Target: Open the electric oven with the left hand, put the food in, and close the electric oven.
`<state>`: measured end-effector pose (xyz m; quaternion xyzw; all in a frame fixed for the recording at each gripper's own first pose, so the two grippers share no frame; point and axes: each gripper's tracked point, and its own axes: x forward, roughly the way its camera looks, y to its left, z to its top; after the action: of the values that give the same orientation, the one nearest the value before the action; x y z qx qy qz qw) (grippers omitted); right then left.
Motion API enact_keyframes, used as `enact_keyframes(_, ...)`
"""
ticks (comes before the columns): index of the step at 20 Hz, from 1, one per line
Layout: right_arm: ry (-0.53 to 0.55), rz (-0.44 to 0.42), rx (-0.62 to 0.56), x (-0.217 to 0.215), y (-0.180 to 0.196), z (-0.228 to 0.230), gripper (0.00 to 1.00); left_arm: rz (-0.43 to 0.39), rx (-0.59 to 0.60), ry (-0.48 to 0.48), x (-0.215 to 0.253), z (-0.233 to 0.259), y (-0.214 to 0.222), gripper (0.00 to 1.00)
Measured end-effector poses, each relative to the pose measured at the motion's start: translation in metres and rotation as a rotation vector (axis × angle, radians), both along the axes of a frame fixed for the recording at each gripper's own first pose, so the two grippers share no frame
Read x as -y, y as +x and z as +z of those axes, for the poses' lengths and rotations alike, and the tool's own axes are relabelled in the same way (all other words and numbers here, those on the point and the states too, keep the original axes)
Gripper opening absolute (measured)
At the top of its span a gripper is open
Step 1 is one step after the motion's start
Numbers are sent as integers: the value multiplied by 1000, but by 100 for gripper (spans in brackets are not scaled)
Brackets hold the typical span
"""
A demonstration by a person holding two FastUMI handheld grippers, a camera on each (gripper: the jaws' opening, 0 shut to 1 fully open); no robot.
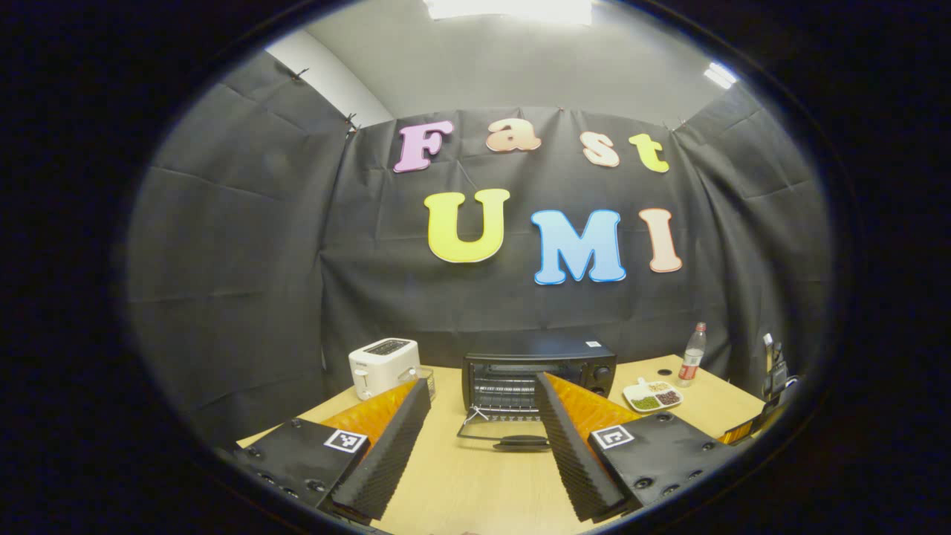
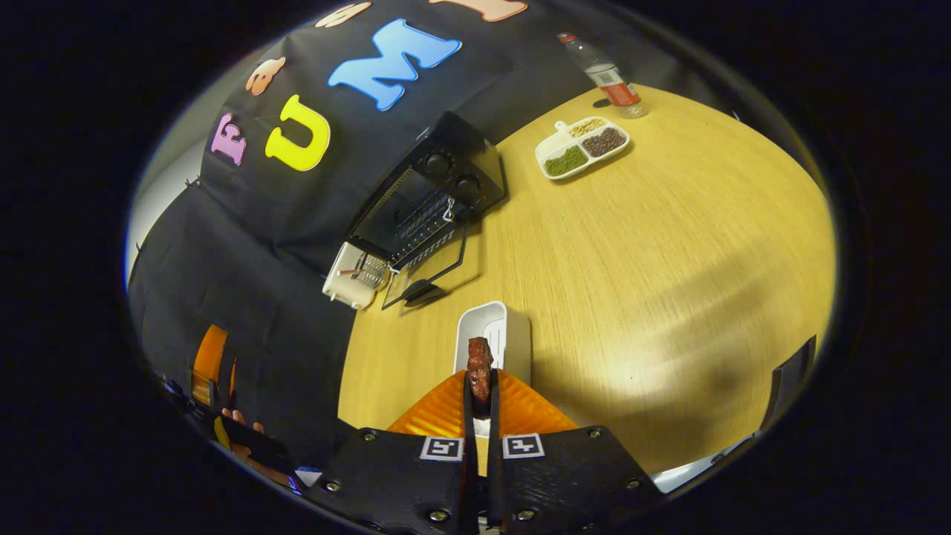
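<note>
Landmark: a black boxy electric oven (image 1: 539, 375) stood on the pale wooden table (image 1: 475, 483), backed against the black cloth wall.
Oven state: its glass door (image 1: 499, 435) lay folded down flat onto the table in front of the oven, handle at the outer edge; a wire rack (image 2: 425, 223) showed inside the open cavity. Whether anything lay on the rack could not be made out.
Food: a small dark-red chunk of meat (image 2: 479, 375) was held in the air, well in front of the oven and apart from it.
Right gripper (image 2: 479, 390): jaws pressed together on the meat, pinching it from both sides.
White tray: a white rectangular plastic tray (image 2: 513, 331) sat on the table in front of the oven, directly beneath the held meat; the visible part of its inside looked bare.
Left gripper (image 1: 483, 401): jaws spread wide, gripping nothing, raised above the table in front of the oven's open door.
Divided dish: a white three-compartment dish (image 1: 652, 396) lay to the right of the oven, holding green, brown and pale grains, one kind per compartment.
Bottle: a clear plastic bottle with a red label (image 1: 692, 355) stood upright just beyond that dish.
Toaster: a white two-slot toaster (image 1: 383, 365) sat just left of the oven.
</note>
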<state>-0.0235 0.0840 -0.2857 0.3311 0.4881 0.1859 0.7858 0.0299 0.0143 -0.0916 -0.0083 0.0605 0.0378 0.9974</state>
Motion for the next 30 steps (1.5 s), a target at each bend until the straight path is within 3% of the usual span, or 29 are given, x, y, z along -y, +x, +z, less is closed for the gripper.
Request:
enact_keyframes(3,1,-36,-22,-4,3,5,5,-11,6,-13,-4,-1,7,91)
enact_keyframes(4,27,-57,-16,-6,6,14,5,-16,5,-18,-6,-1,11,97)
enact_keyframes(5,52,-75,-5,-10,11,25,5,-24,8,-25,-7,-1,17,97)
enact_keyframes(10,120,-167,101,-36,48,74,5,-66,20,-50,-22,2,38,94)
enact_keyframes(14,154,-225,156,-62,80,96,5,-93,19,-51,-36,0,54,97)
enact_keyframes(15,160,-236,163,-68,88,97,5,-99,20,-50,-41,0,57,97)
enact_keyframes(16,166,-241,167,-76,94,98,5,-104,25,-49,-47,1,60,91)
enact_keyframes(17,174,-246,172,-83,101,99,5,-107,26,-48,-52,-1,64,91)
enact_keyframes(18,178,-249,175,-88,107,100,5,-110,25,-48,-57,-3,66,97)
enact_keyframes(23,166,-273,214,-117,139,97,5,-113,16,-59,-83,-12,78,91)
enact_keyframes(30,138,-300,257,-160,194,82,5,-99,-3,-55,-124,-29,95,97)
